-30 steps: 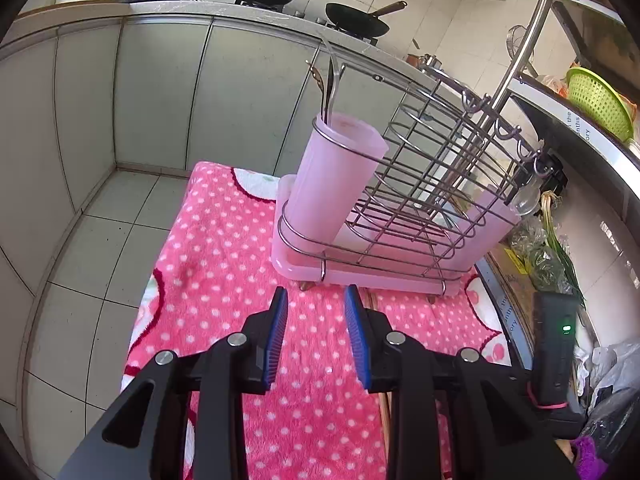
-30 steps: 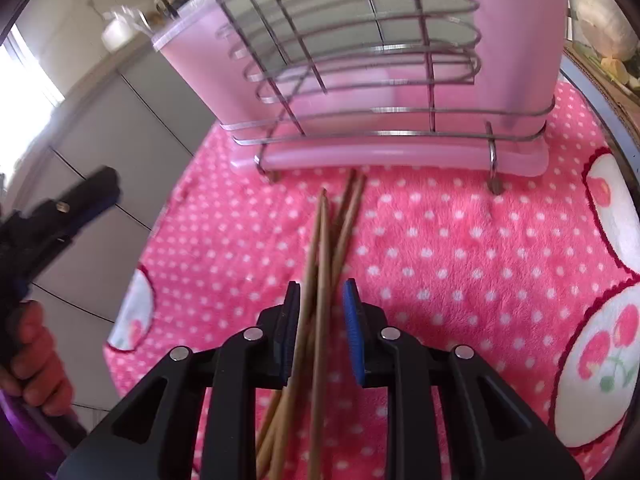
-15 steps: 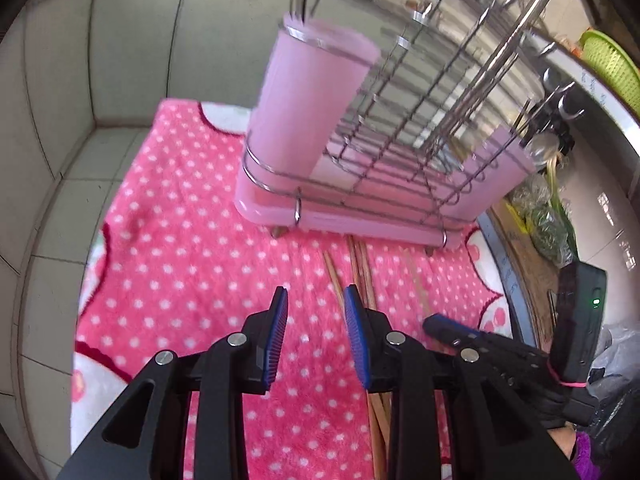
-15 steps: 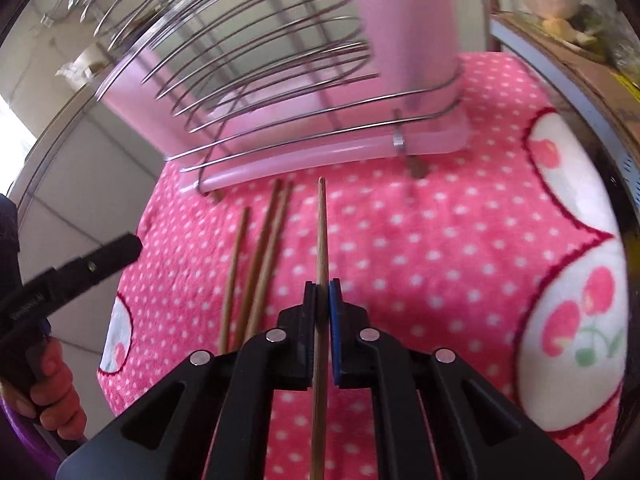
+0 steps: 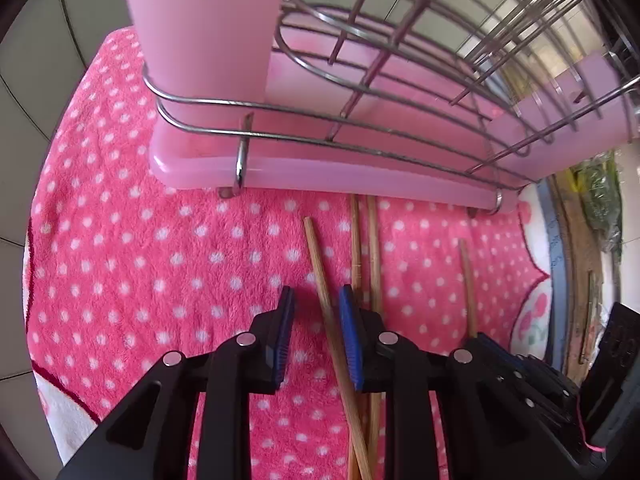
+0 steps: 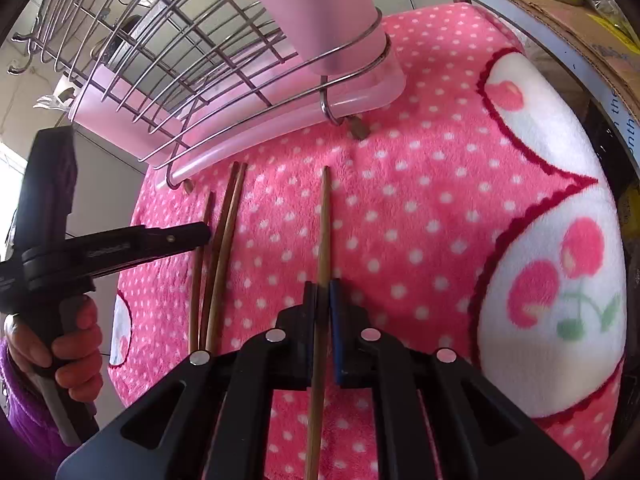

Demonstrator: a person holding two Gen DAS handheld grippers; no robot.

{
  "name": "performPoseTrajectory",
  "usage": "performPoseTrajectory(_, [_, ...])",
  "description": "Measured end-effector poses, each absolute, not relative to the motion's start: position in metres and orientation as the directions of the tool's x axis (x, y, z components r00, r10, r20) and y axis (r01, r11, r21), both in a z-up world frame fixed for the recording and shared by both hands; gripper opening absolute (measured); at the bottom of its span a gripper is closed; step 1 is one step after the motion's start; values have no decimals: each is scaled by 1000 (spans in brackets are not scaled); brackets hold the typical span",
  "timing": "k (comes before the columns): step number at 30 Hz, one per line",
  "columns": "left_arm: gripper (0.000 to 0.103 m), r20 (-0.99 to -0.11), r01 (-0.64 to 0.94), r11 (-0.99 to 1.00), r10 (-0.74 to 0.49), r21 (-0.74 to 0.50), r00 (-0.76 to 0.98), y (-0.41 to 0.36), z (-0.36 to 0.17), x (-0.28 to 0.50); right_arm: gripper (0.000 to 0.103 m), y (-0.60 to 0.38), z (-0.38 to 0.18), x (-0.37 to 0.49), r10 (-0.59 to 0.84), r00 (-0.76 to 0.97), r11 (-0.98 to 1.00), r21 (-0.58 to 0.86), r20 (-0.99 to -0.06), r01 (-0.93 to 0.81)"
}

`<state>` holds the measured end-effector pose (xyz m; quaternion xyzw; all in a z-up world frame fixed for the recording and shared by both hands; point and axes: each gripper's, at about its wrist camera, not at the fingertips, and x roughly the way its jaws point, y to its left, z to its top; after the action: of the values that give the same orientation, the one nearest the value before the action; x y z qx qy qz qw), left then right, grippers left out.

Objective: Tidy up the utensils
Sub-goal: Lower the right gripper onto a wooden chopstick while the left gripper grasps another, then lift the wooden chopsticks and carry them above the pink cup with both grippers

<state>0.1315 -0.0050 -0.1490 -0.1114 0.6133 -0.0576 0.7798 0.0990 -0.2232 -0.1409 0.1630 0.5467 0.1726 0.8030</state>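
My right gripper (image 6: 323, 292) is shut on one brown chopstick (image 6: 323, 232), held just above the pink dotted towel (image 6: 400, 240); it also shows at the right of the left wrist view (image 5: 468, 280). My left gripper (image 5: 316, 312) is open, low over the towel, its jaws on either side of another chopstick (image 5: 320, 264). Two more chopsticks (image 5: 370, 248) lie side by side just right of it, reaching under the rack. In the right wrist view these three (image 6: 220, 248) lie by the left gripper's tip (image 6: 192, 234). The pink utensil cup (image 5: 208, 28) stands in the wire rack (image 5: 360, 136).
The rack's pink drip tray (image 5: 320, 178) is close ahead of both grippers. A second pink cup (image 6: 304, 8) stands at the rack's other end. A cardboard box (image 6: 560, 20) and the table's blue edge (image 5: 556, 260) border the towel. A hand in a purple sleeve (image 6: 60, 344) holds the left gripper.
My left gripper has come down and forward to the towel, now straddling a chopstick. My right gripper, open around the chopsticks a second ago, shut on one and moved it right, apart from the others.
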Motion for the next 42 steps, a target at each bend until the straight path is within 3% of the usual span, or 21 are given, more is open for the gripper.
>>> performPoseTrajectory(2, [20, -949, -34, 977, -198, -212, 245, -11, -149, 135, 8, -225, -140, 101, 459, 342, 886, 451, -820, -107])
performPoseTrajectory(4, [8, -952, -23, 983, -171, -182, 253, -17, -150, 138, 8, -225, -135, 104, 453, 347, 890, 440, -821, -120])
performPoseTrajectory(8, [6, -946, 4, 981, -187, -193, 267, -18, -145, 137, 11, -224, -126, 114, 436, 348, 900, 411, -830, -146])
performPoseTrajectory(12, [6, -931, 21, 973, -225, -229, 289, -8, -133, 126, 20, -220, -124, 127, 418, 326, 908, 386, -848, -159])
performPoseTrajectory(18, [5, -896, 37, 958, -278, -283, 347, 11, -109, 111, 20, -196, -134, 144, 349, 304, 935, 305, -886, -183])
performPoseTrajectory(20, [5, -885, 45, 954, -291, -296, 362, 15, -102, 107, 19, -192, -133, 142, 324, 324, 943, 276, -889, -188])
performPoseTrajectory(21, [5, -880, 48, 953, -295, -299, 373, 16, -98, 104, 10, -190, -133, 142, 309, 334, 948, 258, -891, -187])
performPoseTrajectory(22, [5, -874, 52, 952, -297, -301, 384, 17, -92, 98, 7, -191, -133, 140, 308, 343, 948, 258, -887, -186])
performPoseTrajectory(33, [5, -787, 70, 938, -323, -339, 525, 50, -50, 57, 6, -230, -97, 97, 450, 474, 889, 429, -757, -159])
performPoseTrajectory(42, [5, -662, 104, 931, -324, -350, 676, 59, -9, 24, 6, -249, -41, 53, 481, 627, 868, 434, -612, -242])
